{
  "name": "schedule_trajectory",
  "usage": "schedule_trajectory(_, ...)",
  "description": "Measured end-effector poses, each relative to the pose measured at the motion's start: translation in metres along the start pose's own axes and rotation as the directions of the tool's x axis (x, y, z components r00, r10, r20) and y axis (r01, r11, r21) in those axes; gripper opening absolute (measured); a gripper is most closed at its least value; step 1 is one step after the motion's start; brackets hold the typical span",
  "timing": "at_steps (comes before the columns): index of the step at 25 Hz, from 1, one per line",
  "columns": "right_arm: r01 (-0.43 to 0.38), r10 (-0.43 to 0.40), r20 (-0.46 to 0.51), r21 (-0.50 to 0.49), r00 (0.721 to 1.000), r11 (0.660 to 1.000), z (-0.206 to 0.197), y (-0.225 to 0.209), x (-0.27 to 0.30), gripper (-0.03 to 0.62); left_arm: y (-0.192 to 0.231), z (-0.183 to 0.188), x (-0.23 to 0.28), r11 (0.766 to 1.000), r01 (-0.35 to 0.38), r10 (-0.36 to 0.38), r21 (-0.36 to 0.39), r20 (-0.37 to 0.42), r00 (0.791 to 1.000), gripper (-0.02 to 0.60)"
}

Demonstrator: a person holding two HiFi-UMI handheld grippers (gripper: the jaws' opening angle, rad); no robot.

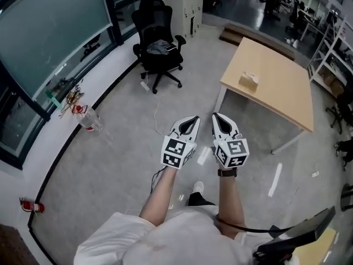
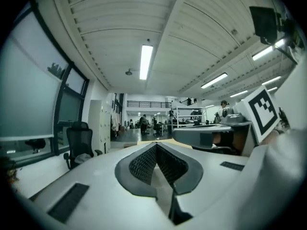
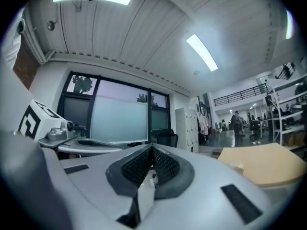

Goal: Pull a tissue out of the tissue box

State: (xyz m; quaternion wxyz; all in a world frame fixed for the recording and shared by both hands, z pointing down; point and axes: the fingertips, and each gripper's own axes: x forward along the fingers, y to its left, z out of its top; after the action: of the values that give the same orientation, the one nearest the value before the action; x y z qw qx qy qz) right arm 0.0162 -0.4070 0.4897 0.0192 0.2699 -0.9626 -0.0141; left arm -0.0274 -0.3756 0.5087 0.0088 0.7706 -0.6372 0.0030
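The tissue box (image 1: 249, 80) is a small tan box lying on a light wooden table (image 1: 276, 101) at the upper right of the head view, well ahead of both grippers. The person holds my left gripper (image 1: 193, 118) and right gripper (image 1: 215, 116) side by side over the grey floor, pointing level toward the table. Both have their jaws together with nothing between them. In the right gripper view the shut gripper (image 3: 152, 150) faces the table (image 3: 266, 166) and the box (image 3: 236, 166). The left gripper view shows its shut gripper (image 2: 156, 145).
A black office chair (image 1: 160, 46) stands at the back left by the glass wall. A plastic bottle (image 1: 90, 120) and a red fire extinguisher (image 1: 32, 206) lie on the floor along the wall. A thin cable (image 1: 157, 117) runs across the floor. Shelving (image 1: 331, 48) stands beyond the table.
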Motion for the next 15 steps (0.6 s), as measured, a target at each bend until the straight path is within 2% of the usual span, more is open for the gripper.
schedule_trajectory(3, 0.015, -0.013, 0.095, -0.022, 0.995, 1.0, 0.039, -0.057, 0.034, 0.002, 0.011, 0.035, 0.058, 0.999, 0.021, -0.023, 0.029, 0.065, 0.998, -0.002)
schedule_trajectory(6, 0.05, -0.039, 0.159, -0.068, 0.986, 0.996, 0.052, -0.104, 0.051, 0.002, 0.02, 0.042, 0.111, 0.999, 0.034, -0.036, 0.017, 0.102, 0.994, -0.002)
schedule_trajectory(9, 0.119, -0.113, 0.139, -0.032, 0.984, 0.992, 0.03, -0.152, 0.068, 0.002, 0.026, 0.026, 0.158, 0.999, 0.048, -0.048, 0.002, 0.097, 0.994, -0.002)
schedule_trajectory(11, 0.163, -0.163, 0.103, 0.0, 0.981, 0.987, 0.013, -0.179, 0.084, 0.002, 0.034, 0.016, 0.188, 0.997, 0.067, -0.064, -0.037, 0.079, 0.995, -0.002)
schedule_trajectory(15, 0.229, -0.228, 0.076, -0.002, 0.971, 0.973, -0.002, -0.227, 0.116, 0.002, 0.048, 0.01, 0.258, 0.983, 0.15, -0.144, -0.107, 0.067, 0.987, -0.002)
